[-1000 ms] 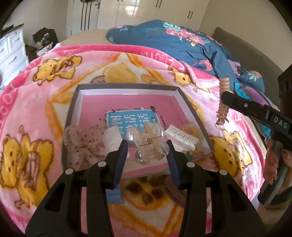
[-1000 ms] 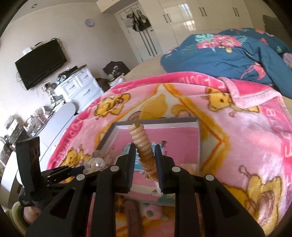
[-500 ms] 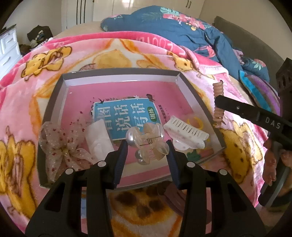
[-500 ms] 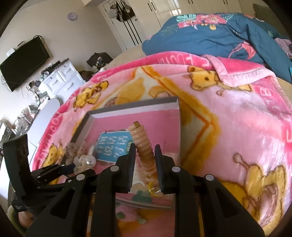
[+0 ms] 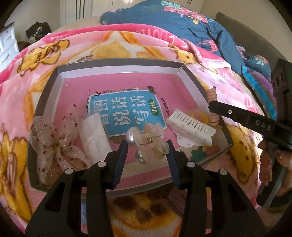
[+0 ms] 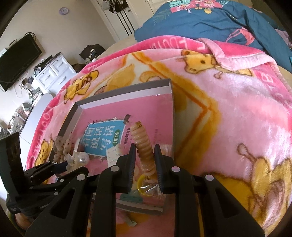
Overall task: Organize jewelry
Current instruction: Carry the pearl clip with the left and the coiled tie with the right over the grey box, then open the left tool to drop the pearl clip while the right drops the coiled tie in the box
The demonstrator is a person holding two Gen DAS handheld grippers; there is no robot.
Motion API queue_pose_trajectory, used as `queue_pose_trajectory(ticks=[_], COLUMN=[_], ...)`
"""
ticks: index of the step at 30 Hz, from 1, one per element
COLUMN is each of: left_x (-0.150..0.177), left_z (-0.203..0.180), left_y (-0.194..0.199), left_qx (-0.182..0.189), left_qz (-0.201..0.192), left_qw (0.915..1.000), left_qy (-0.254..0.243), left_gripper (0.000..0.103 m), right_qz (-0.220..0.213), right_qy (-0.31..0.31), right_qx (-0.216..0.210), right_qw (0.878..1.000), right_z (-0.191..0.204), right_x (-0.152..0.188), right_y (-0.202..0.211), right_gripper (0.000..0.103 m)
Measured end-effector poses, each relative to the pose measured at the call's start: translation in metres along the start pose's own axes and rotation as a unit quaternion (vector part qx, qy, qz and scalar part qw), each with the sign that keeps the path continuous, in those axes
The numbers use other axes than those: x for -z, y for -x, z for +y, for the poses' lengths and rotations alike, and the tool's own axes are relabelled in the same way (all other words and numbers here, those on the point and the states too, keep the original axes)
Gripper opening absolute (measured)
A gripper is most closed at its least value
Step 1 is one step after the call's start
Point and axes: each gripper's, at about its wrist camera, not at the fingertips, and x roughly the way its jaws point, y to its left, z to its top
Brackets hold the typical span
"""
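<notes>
Nearest to us in the left wrist view, our left gripper (image 5: 147, 151) is partly closed on a clear claw clip (image 5: 148, 144) with 2 pearl-like beads, its blue pads pressing the clip from either side above the near part of the tray (image 5: 118, 62). In the right wrist view our right gripper (image 6: 145, 160) is nearly closed, pinching a peach spiral hair tie (image 6: 144, 145) (a coiled, telephone-cord kind) that stands up between the pads with a small gold clasp at its top end; it hangs over the tray's near right corner.

Under and just past the grippers lies the shallow grey-walled tray with a pink floor and a blue printed panel (image 5: 124, 113) in its middle. Along its near side, from left to right in the left wrist view, we see a sheer dotted bow (image 5: 54, 144), a small clear packet (image 5: 93, 134) just beside it, and a white claw clip (image 5: 191, 129), with a yellow ring (image 5: 199, 115) partly hidden behind that clip. The yellow ring also shows below the right gripper's pads.

The tray rests on a pink cartoon-bear blanket (image 5: 127, 42) spread over the bed. Beyond it a dark blue floral quilt (image 5: 173, 20) is bunched up, and farther off stand white wardrobe doors (image 5: 78, 9), a white dresser (image 6: 54, 74) and a black television (image 6: 18, 60).
</notes>
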Motion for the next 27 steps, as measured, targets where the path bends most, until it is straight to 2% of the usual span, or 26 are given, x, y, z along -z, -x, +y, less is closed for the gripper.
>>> queue_pose_trajectory(ticks=[15,27], left_x=[0.002,-0.001], left_z=[0.000,-0.003], left_y=[-0.003,0.013], left_qx=[0.000,0.000], left_qz=[0.004,-0.010], left_qw=[1.0000,1.0000], left_qy=[0.001,0.003], left_gripper=[0.036,0.039], right_qz=[-0.014,-0.041], right_qy=[0.006,0.023], right_qx=[-0.006,-0.006], right_qw=[1.000,0.999], right_z=[0.004,0.014], right_x=[-0.002,0.000], right_y=[0.015,0.047], right_gripper=[0.022,0.041])
